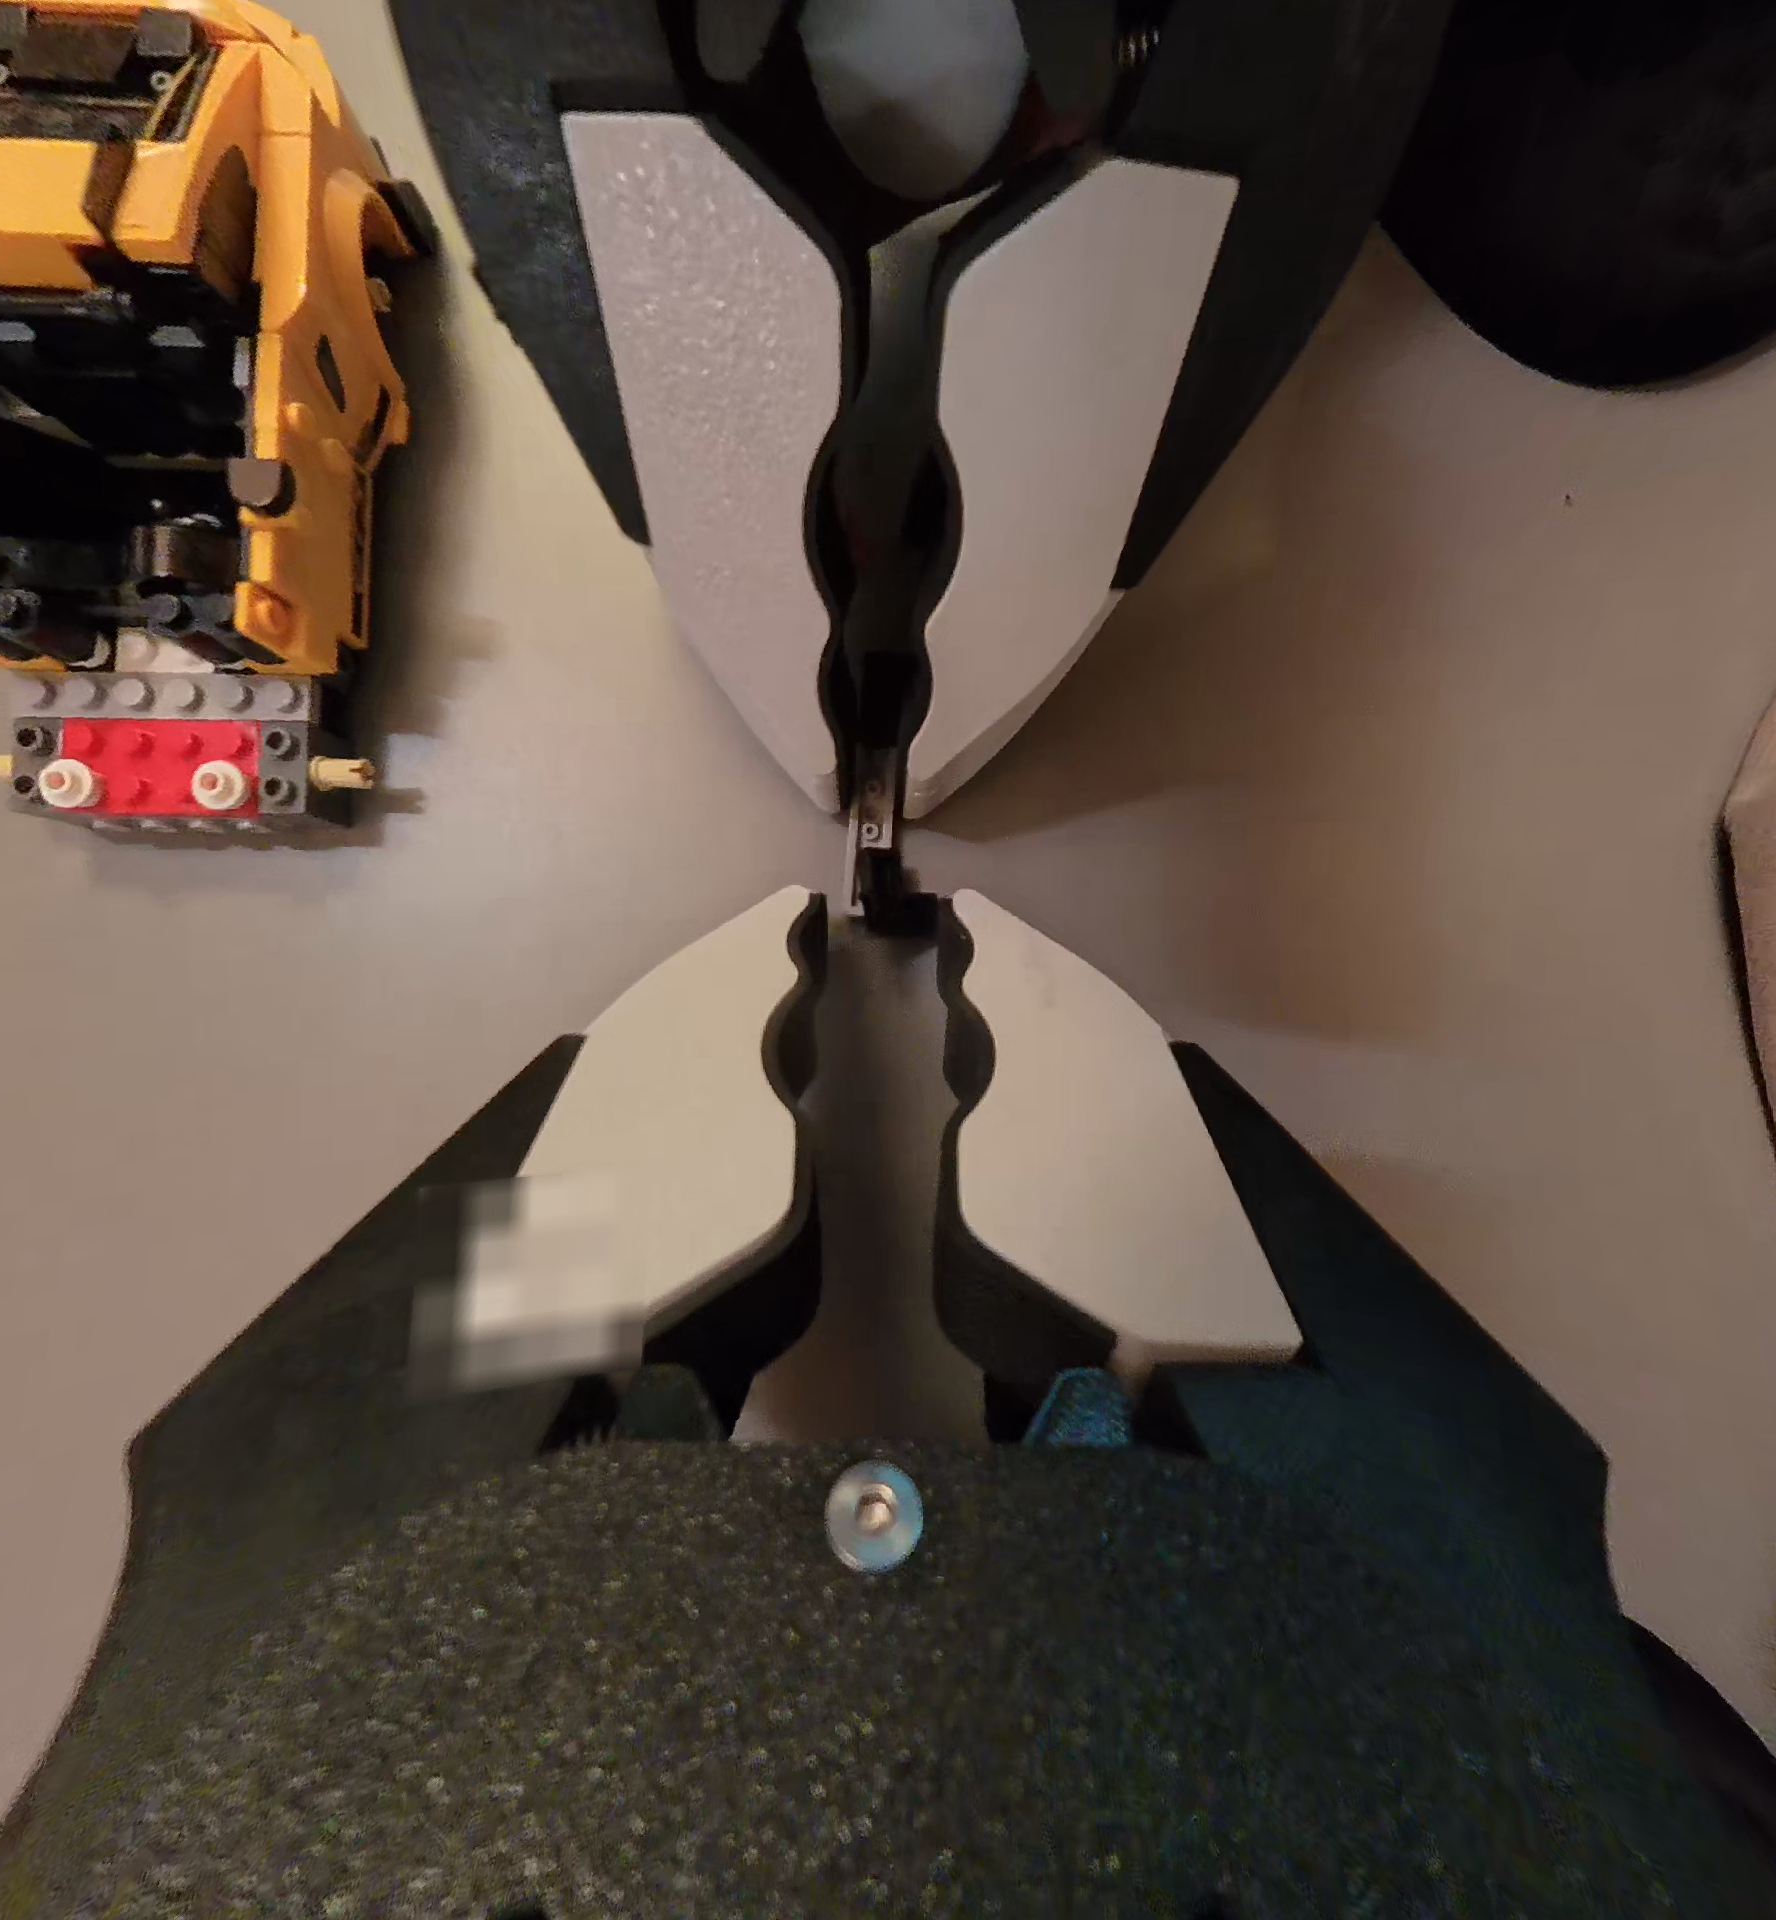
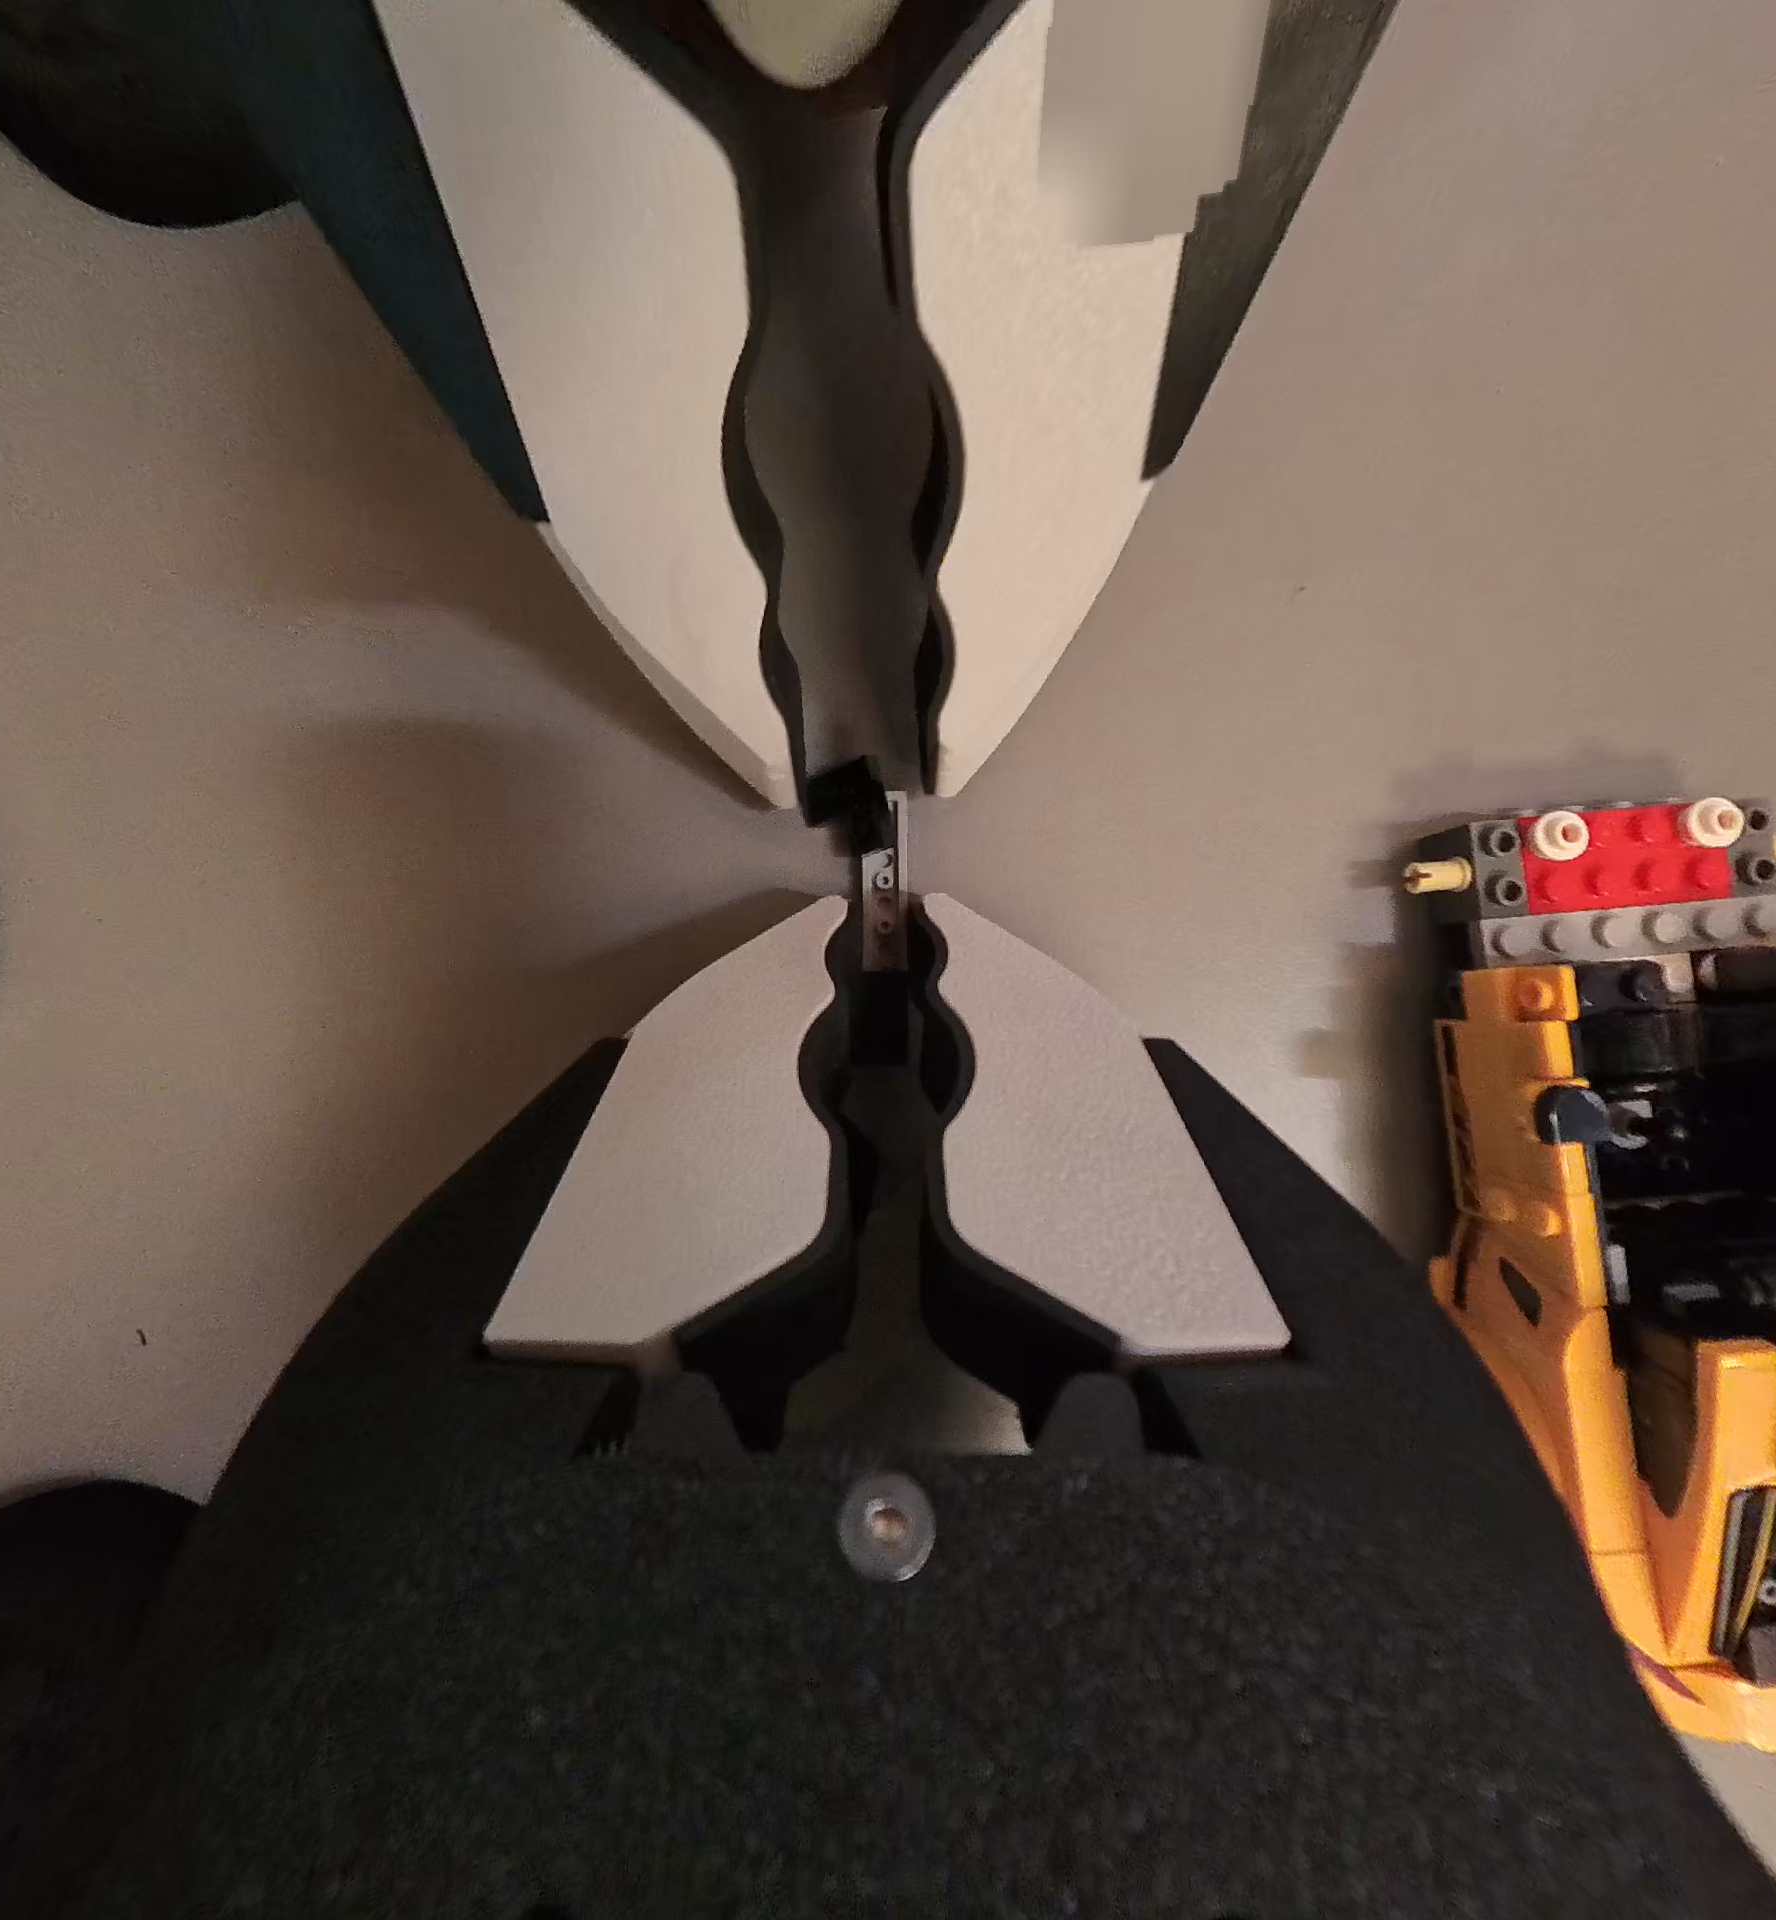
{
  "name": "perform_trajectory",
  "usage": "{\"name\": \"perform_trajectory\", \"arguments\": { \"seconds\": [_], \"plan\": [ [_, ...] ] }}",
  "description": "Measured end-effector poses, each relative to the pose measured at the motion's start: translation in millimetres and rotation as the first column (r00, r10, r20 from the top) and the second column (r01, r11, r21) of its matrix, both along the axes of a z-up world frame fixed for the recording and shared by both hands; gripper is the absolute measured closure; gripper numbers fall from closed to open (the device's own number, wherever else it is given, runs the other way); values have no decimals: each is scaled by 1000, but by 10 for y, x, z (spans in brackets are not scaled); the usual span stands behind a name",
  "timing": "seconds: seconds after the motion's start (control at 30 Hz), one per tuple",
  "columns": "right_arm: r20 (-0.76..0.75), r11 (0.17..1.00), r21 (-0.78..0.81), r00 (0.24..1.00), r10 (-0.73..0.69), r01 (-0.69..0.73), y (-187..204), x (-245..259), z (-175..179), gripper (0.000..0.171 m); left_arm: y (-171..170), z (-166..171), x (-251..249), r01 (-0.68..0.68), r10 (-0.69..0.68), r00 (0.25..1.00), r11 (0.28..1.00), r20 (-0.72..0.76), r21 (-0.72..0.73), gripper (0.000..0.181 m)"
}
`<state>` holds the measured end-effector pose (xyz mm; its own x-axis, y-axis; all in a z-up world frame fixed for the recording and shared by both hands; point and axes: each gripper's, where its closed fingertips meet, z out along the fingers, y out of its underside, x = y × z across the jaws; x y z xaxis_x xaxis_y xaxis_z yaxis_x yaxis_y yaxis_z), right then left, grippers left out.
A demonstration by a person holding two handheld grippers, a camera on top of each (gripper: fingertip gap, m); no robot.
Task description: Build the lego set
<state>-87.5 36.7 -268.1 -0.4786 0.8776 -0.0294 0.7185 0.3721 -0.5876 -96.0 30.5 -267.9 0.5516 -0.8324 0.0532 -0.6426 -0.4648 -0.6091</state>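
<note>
— Looking at the middle of both frames, the two grippers meet tip to tip. The left gripper (image 1: 879,920) has its jaws set slightly apart around a small black lego piece (image 1: 899,909). The right gripper (image 2: 879,909) is pinched tight on a thin grey lego plate with small holes (image 2: 882,894). The two bits touch, apparently being pressed together.

— And the build?

— The yellow and black lego car (image 1: 157,343), upper left of the left wrist view and lower right of the other, looks well along: bodywork on, but its end is bare, showing a red studded plate (image 1: 162,764) on grey bricks and two tan axle pins. I judge this small sub-assembly and that end remain.

— Any writing?

— None readable; one patch on the left gripper is blurred over.
</note>
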Motion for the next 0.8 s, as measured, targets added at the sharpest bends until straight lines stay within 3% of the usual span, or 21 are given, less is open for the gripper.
{"name": "perform_trajectory", "arguments": {
  "seconds": [0.03, 0.4, 0.8],
  "plan": [
    [-1, 1000, 3, 1000, 2, -2, 0, 2, 0, 164, 3, 13, -9, -5, 5, 1000, 1000, 16, -7, 162],
    [-38, 997, 50, 997, 59, -57, -41, 21, -2, 164, -30, 25, 67, -29, 91, 963, 971, 254, -236, 165],
    [-236, 978, 166, 957, 167, -130, -147, 46, 91, 164, -117, 27, 99, 20, 47, 965, 968, 258, -250, 176]
  ]
}}
